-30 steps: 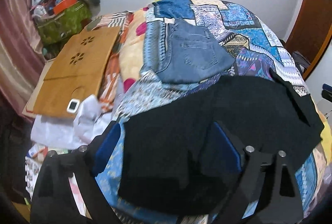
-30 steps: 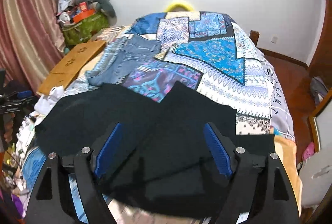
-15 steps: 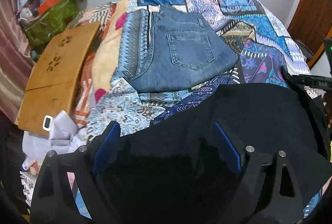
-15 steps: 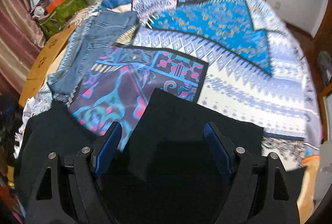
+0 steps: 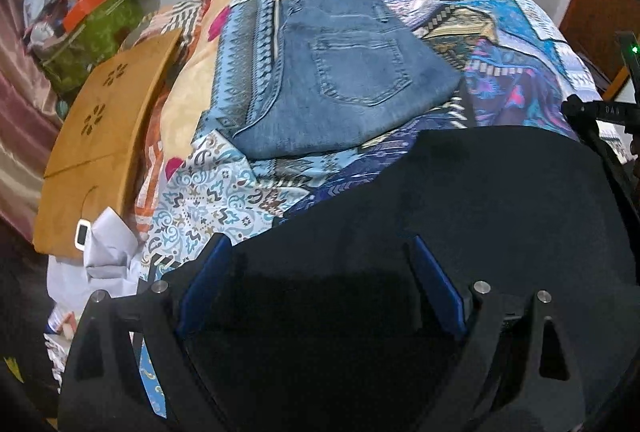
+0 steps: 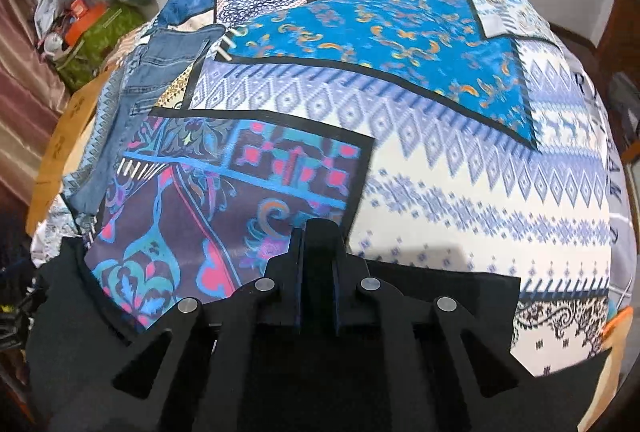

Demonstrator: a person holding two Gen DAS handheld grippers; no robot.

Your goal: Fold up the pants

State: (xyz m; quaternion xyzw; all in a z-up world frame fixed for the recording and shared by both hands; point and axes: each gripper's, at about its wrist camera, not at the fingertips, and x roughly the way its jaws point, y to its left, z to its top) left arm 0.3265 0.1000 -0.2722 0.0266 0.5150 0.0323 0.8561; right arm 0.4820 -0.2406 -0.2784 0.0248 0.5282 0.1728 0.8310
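Observation:
Black pants (image 5: 480,208) lie spread on the patchwork bedspread (image 6: 440,152) at the near edge of the bed. My left gripper (image 5: 320,272) is open low over the pants, its blue pads on either side of the dark cloth. My right gripper (image 6: 318,232) is shut, its fingers pressed together on a fold of the black pants (image 6: 460,296) at their far edge. The rest of the pants runs left under the gripper body. The right gripper's body shows at the right edge of the left wrist view (image 5: 600,112).
Folded blue jeans (image 5: 344,80) lie further up the bed, also in the right wrist view (image 6: 160,72). A wooden lap table (image 5: 100,136) and white cloth (image 5: 104,252) sit at the left bedside. A cluttered green bag (image 5: 92,28) stands by the wall.
My right gripper has closed on the far edge of the black pants. Both grippers have dropped lower and closer to the bed. The left gripper stays open.

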